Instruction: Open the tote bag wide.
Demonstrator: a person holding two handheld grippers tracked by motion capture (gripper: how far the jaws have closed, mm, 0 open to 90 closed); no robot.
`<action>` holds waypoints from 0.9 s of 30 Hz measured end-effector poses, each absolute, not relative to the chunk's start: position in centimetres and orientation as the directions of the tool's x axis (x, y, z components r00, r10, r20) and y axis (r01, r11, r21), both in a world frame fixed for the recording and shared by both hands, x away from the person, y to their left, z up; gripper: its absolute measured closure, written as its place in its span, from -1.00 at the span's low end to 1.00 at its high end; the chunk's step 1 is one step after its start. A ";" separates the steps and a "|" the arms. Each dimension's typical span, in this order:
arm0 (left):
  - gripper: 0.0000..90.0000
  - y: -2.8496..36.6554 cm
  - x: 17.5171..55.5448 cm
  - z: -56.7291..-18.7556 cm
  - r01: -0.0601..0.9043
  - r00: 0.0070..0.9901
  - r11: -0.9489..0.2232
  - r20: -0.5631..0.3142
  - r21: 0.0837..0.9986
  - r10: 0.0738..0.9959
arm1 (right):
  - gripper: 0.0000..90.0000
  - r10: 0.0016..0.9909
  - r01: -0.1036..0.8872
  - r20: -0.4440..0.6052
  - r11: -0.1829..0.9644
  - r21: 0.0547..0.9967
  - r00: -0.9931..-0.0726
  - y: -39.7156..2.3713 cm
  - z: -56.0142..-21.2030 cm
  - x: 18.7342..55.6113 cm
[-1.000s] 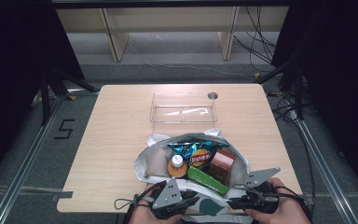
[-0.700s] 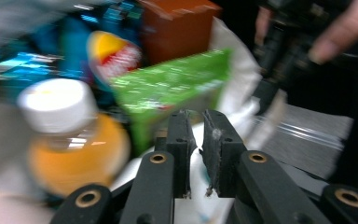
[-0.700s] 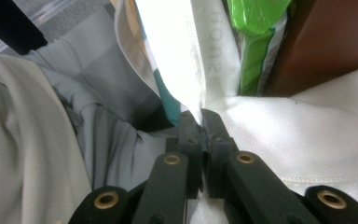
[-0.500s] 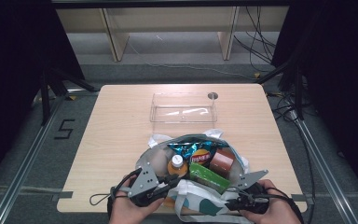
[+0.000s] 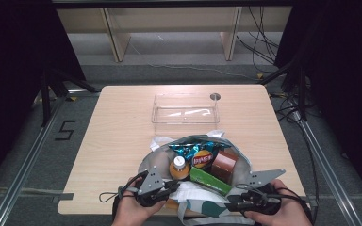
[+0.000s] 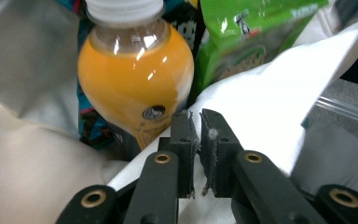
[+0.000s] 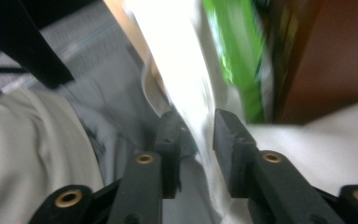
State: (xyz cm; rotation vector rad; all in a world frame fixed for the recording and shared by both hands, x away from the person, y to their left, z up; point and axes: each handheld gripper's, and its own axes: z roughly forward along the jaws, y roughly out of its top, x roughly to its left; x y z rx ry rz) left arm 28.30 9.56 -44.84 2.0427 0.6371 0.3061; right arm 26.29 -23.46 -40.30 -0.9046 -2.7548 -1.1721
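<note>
Left gripper [image 6: 199,135] pinched shut on bag rim [image 6: 261,107]; right gripper [image 7: 196,133] just opening, rim loose between; orange bottle [image 6: 135,74] upright ahead, nearer left.

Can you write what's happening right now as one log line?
left gripper: shut on white fabric bag rim | right gripper: jaws just opening, rim between | orange juice bottle: inside

Readable marks: one floor number, one crisp-bag logo

A taped "5" [image 5: 65,130] marks the floor left of the table; the chip bag [image 5: 201,157] carries a round red-and-yellow Lay's logo.
</note>
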 end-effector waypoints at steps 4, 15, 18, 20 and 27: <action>0.83 9.4 28.4 -45.3 0.307 0.844 -0.451 -0.021 0.838 0.536 | 0.57 0.527 0.484 0.202 0.475 0.735 -0.825 -24.4 -37.9 26.0; 0.61 10.1 27.9 -43.7 0.315 0.835 -0.400 -0.050 0.861 0.548 | 0.45 0.684 0.430 0.079 0.361 0.828 -0.725 -26.9 -34.7 27.1; 0.51 10.8 27.6 -42.0 0.274 0.833 -0.356 -0.035 0.894 0.553 | 0.36 0.690 0.415 0.056 0.366 0.833 -0.722 -27.1 -34.6 27.8; 0.45 11.5 27.4 -40.4 0.243 0.819 -0.322 -0.016 0.915 0.573 | 0.35 0.696 0.425 0.066 0.359 0.831 -0.715 -27.1 -34.5 28.0; 0.17 14.3 29.1 -36.6 0.144 0.747 -0.269 0.073 0.952 0.660 | 0.36 0.701 0.419 0.042 0.376 0.826 -0.712 -26.7 -34.5 29.6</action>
